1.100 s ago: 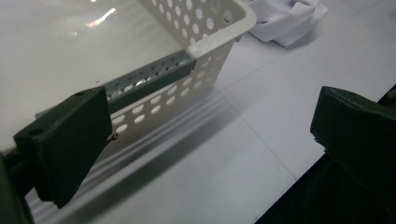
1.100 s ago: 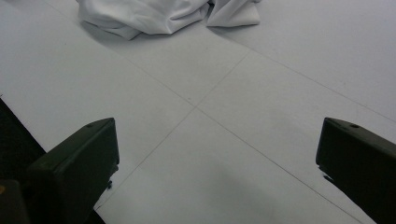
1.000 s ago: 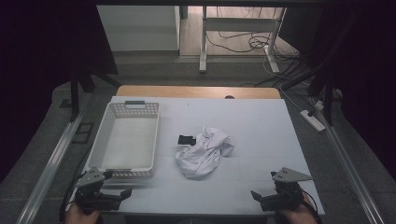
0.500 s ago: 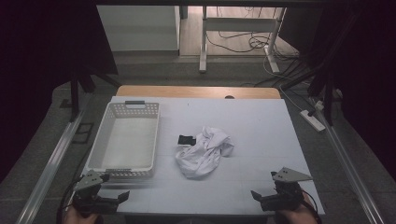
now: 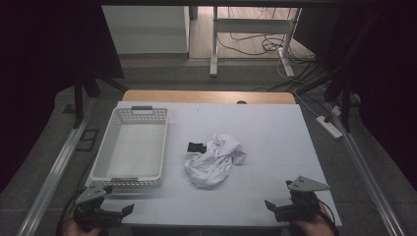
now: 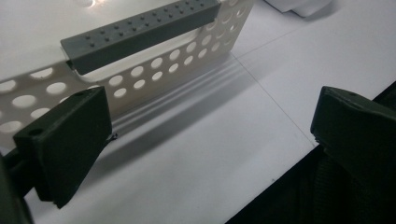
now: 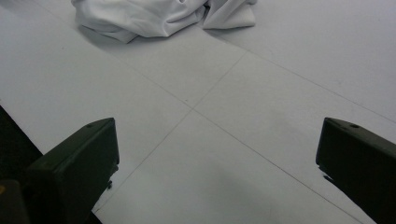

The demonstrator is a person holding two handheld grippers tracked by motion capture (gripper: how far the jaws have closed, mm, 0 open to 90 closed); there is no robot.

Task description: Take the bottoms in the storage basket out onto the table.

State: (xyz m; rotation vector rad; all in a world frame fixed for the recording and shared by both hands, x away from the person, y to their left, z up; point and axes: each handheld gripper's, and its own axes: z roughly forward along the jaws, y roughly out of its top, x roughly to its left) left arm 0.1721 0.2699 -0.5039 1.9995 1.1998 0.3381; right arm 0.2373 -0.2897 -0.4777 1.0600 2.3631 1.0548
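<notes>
Black jaws on your left gripper (image 5: 129,208) stand wide apart over the table's near edge, just beside the white basket (image 5: 129,147); its own view shows the grey handle (image 6: 140,30). Your right gripper (image 5: 268,203) is equally spread, empty, well short of the crumpled white cloth (image 5: 214,160). From above, something small and dark, perhaps a tag (image 5: 195,147), touches the cloth.

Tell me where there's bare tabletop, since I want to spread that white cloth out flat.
Widest bare patch: right of the white cloth, out to the table edge. Also free: the near strip between left gripper and right gripper, and the far strip. Tightest: between basket and cloth, where a small black item lies.
</notes>
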